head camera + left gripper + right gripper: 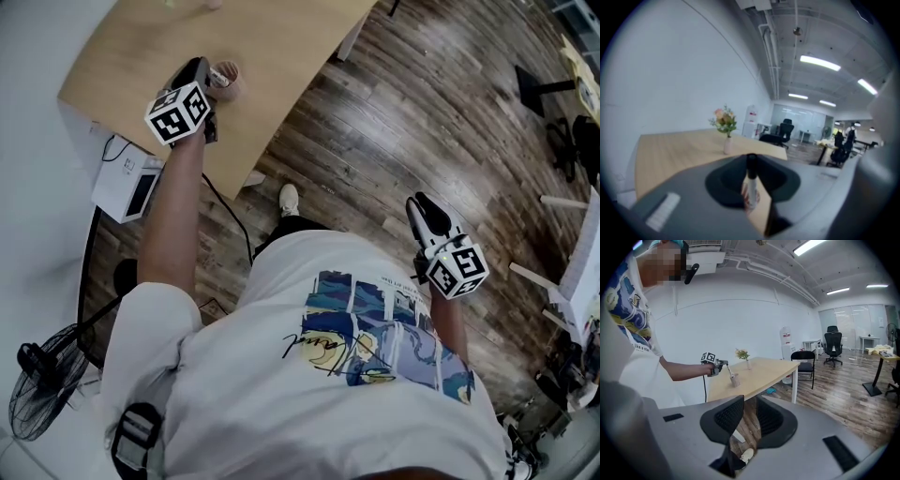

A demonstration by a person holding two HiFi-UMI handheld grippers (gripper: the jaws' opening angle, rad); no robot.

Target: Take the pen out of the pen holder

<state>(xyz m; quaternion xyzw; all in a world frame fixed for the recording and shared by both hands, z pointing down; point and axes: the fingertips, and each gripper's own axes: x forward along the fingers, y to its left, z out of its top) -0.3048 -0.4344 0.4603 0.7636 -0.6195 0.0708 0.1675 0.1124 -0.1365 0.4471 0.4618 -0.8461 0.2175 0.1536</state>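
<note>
My left gripper (209,79) hangs over the wooden table (131,56), next to the small pen holder (226,79). Its jaws are shut on a white pen with a black cap (751,180), which stands upright between them. From the right gripper view, the left gripper (721,364) holds the pen (731,371) slanting down to the pen holder (735,380); I cannot tell whether the tip is still inside. My right gripper (419,204) is away from the table, over the wooden floor. That right gripper (751,420) is open with nothing between its pads.
A vase of flowers (726,143) stands further along the table. A black chair (804,357) sits at the table's far end, with office chairs and desks beyond. Below the table's left edge are a white box (127,183) and a floor fan (42,384).
</note>
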